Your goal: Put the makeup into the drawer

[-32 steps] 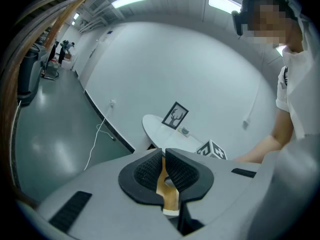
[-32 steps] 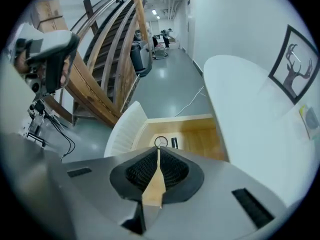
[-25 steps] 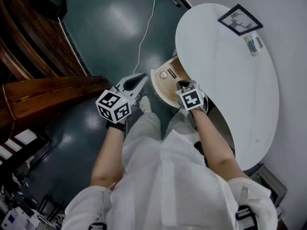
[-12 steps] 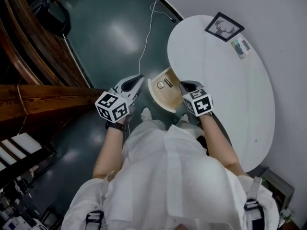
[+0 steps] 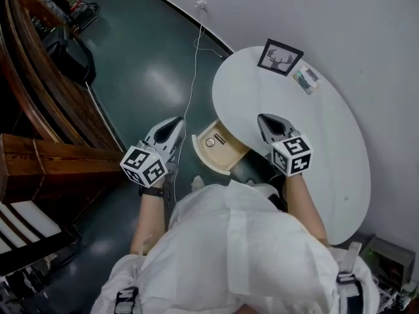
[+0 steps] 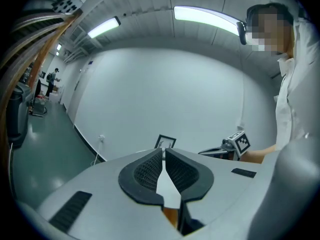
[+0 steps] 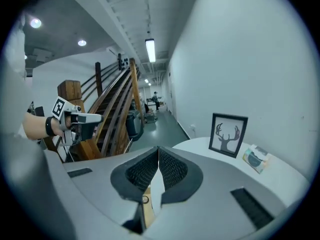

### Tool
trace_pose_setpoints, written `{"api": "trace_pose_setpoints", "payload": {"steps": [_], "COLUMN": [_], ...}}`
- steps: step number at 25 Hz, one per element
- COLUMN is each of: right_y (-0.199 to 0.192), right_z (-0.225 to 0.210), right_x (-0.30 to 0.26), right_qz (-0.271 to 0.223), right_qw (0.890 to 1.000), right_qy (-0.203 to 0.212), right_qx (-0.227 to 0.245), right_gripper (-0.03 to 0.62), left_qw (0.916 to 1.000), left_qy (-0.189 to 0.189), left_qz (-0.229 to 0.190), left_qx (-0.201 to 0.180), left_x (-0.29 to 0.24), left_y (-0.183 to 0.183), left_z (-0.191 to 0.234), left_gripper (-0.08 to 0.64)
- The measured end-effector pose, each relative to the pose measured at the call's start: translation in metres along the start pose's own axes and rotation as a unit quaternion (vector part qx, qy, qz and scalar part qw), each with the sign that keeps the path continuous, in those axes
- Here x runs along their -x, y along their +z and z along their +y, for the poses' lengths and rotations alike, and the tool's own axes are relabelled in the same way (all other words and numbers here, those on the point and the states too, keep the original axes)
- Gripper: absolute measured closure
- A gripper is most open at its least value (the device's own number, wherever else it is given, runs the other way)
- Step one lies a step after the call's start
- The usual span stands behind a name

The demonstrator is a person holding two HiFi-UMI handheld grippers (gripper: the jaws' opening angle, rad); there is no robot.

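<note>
Makeup point(image 5: 211, 142) is lying in the open drawer point(image 5: 226, 153) at the white table's point(image 5: 321, 142) left edge. The left gripper point(image 5: 176, 122) and right gripper point(image 5: 266, 119) are hovering on either side, jaws pinched together, gripping nothing.

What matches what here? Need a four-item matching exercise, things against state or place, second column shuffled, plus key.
Things:
1. picture
2. drawer
3. right tool
4. cable

States or places:
A. pulled open
B. shut, nothing between its jaws
C. lies on the floor
D. stands on the table

Pairs: 1-D, 2-A, 3-B, 4-C
</note>
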State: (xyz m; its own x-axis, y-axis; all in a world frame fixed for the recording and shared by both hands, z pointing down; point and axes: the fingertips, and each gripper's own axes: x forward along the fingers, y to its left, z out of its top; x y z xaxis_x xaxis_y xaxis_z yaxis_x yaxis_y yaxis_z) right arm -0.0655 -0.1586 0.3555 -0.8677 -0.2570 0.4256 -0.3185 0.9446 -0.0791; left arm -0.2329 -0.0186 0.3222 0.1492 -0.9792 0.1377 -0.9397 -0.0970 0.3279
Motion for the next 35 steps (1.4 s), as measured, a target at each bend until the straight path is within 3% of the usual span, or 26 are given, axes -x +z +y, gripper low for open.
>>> {"api": "trace_pose_setpoints", "payload": {"steps": [7,10,16,22,35], "right_y": [0.044,0.049,0.046,0.049,0.051], "right_z": [-0.046,-0.061,-0.089,-0.104,-0.102], "right_x": [0.065,0.085,0.116,0.144,0.162], "right_qz": [-0.120,-0.147,-0.164,-0.180,-0.189], "right_qw": [0.991,0.985,0.979,0.970,0.969], "right_qy": [-0.062,-0.084,-0.122,-0.164,-0.159], "right_qx": [-0.010,-0.016,-0.025,-0.001,-0.003], "right_gripper": [0.580,0.580,0.581,0.583,0.583], "left_qw": [0.9981,0.9968,0.9953,0.9950,0.9951], "left_qy": [0.001,-0.004,-0.023,-0.030,-0.024], "left_qz": [-0.049,-0.058,-0.056,-0.044,-0.047], "left_qx": [-0.037,-0.054,-0.076,-0.085,-0.084], "left_x": [-0.011,-0.019,-0.038,-0.045,-0.029], "left_y": [0.054,0.069,0.075,0.066,0.058], "left_z": [-0.014,-0.022,-0.044,-0.058,-0.072], "left_gripper": [0.528,0.528,0.526,0.526,0.526]}}
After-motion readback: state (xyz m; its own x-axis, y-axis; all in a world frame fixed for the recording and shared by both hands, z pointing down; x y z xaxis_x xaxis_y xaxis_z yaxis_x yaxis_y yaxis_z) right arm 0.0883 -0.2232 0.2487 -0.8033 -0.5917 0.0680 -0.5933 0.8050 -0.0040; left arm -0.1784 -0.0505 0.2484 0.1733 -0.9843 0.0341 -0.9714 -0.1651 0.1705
